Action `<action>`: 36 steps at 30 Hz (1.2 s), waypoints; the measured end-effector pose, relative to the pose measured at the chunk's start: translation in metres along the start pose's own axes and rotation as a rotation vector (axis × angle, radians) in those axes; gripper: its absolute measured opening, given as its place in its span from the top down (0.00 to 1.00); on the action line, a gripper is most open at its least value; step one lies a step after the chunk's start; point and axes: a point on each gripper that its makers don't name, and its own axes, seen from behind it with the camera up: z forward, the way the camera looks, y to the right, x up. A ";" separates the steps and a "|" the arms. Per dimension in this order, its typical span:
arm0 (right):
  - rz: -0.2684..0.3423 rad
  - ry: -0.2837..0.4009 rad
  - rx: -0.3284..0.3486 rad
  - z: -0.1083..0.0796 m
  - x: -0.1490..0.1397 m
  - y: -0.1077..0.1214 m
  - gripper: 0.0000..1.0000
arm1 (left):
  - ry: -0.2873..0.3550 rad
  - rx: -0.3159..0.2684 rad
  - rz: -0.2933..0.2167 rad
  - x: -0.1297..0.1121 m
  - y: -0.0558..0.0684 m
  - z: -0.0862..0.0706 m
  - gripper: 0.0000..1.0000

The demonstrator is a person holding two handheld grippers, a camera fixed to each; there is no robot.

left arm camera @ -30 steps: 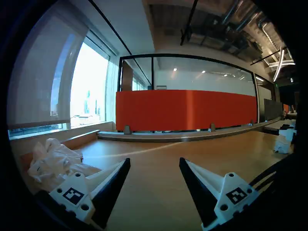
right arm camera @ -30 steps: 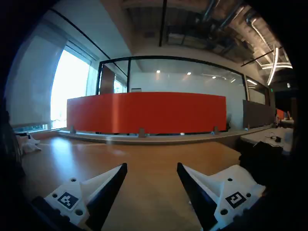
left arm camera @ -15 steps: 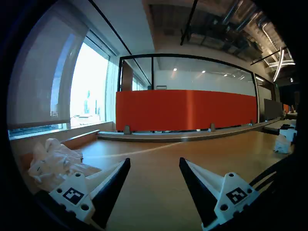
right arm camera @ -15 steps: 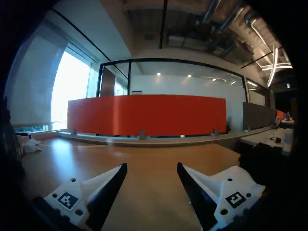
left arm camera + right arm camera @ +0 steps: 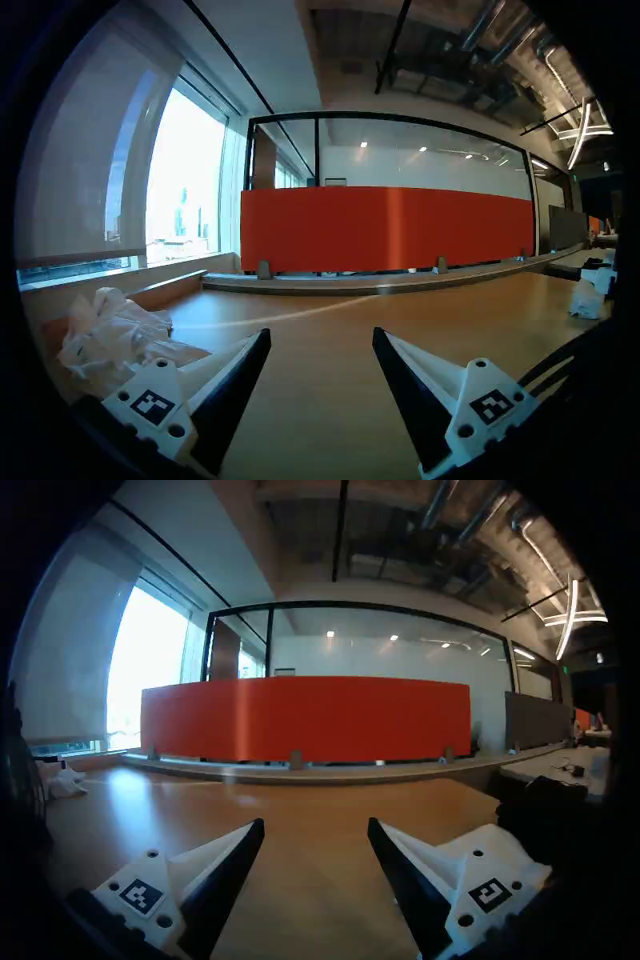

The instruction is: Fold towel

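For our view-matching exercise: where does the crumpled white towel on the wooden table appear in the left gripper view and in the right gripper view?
Left gripper view: the towel lies at lower left, large and close.
Right gripper view: probably the same towel, small, at the far left edge, about mid-height.
Shared landmark: the orange partition spans the middle of both views.

The white towel [image 5: 112, 334] is sitting all crumpled up in 1 messy heap on the wooden table [image 5: 320, 384], over at the left gripper view's left edge. It's lying totally unfolded.
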 end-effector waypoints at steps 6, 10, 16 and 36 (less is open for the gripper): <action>0.000 0.000 0.000 0.000 0.001 0.000 0.00 | 0.000 0.000 0.000 0.000 0.000 0.000 0.06; 0.000 0.000 0.000 0.001 0.001 0.000 0.00 | 0.000 0.000 0.000 0.000 0.000 0.000 0.06; 0.000 0.000 0.000 0.000 0.000 0.000 0.00 | 0.000 0.000 0.000 0.000 0.000 0.001 0.06; 0.000 0.000 0.000 0.000 -0.001 0.000 0.00 | -0.001 0.000 -0.001 0.003 -0.001 -0.001 0.06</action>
